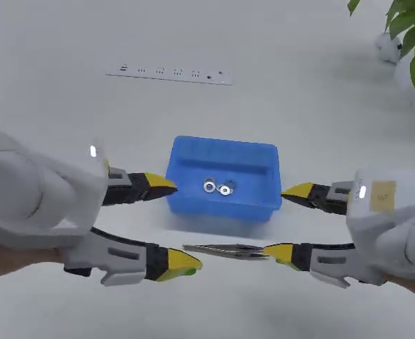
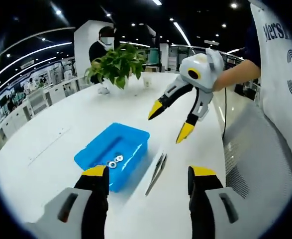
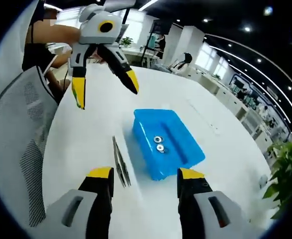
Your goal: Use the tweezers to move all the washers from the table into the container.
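1. Container: blue rectangular plastic bin [image 1: 225, 146], open top, on the white table [image 1: 87, 120], approx. centre of the head view.
2. Washers [image 1: 218, 187]: two metal rings visible inside the bin, on its floor, side by side near the middle.
3. Tweezers [image 1: 225, 248]: metal, lying flat on the table just beside the bin's near wall, parallel to it. Not gripped.
4. L gripper [image 1: 182, 224]: jaws spread wide, nothing between them; held above the table at the bin's left end.
5. R gripper [image 1: 278, 221]: jaws spread wide, empty; at the bin's right end, facing the L unit. Its lower tip is close to one end of the tweezers; contact cannot be confirmed.
6. Misc.: power strip [image 1: 170, 73] behind the bin, well apart; potted plant [image 1: 408, 35] at the far right corner.
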Available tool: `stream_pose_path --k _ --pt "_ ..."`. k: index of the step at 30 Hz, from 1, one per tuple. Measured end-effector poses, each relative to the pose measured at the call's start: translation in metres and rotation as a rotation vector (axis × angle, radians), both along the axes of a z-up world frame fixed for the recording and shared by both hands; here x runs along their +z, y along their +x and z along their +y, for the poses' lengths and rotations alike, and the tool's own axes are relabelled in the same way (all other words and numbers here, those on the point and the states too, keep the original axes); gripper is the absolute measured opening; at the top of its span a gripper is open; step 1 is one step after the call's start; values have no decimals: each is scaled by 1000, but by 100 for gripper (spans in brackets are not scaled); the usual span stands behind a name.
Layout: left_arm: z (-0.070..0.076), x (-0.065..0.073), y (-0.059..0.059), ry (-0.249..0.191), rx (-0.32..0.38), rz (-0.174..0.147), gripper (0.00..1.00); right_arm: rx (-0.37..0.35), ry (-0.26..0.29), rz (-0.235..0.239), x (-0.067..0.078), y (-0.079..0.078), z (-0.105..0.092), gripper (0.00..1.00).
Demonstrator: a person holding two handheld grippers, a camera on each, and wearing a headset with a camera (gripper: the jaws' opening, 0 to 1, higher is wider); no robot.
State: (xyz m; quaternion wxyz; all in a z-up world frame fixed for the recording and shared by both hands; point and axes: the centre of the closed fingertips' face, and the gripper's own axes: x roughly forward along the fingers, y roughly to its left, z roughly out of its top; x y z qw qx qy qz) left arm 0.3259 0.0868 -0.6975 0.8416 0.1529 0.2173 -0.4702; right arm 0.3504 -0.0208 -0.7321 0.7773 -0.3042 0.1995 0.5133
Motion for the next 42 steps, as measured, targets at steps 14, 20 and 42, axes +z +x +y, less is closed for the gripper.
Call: stream_pose_path --k 14,20,42 --pt "14 9 -18 80 28 -36 90 -34 84 33 28 -25 -10 78" --pt "22 8 -30 100 25 -29 93 -5 74 33 32 -32 -8 82" --pt "34 17 -37 84 80 -40 96 7 51 13 36 -41 -7 83"
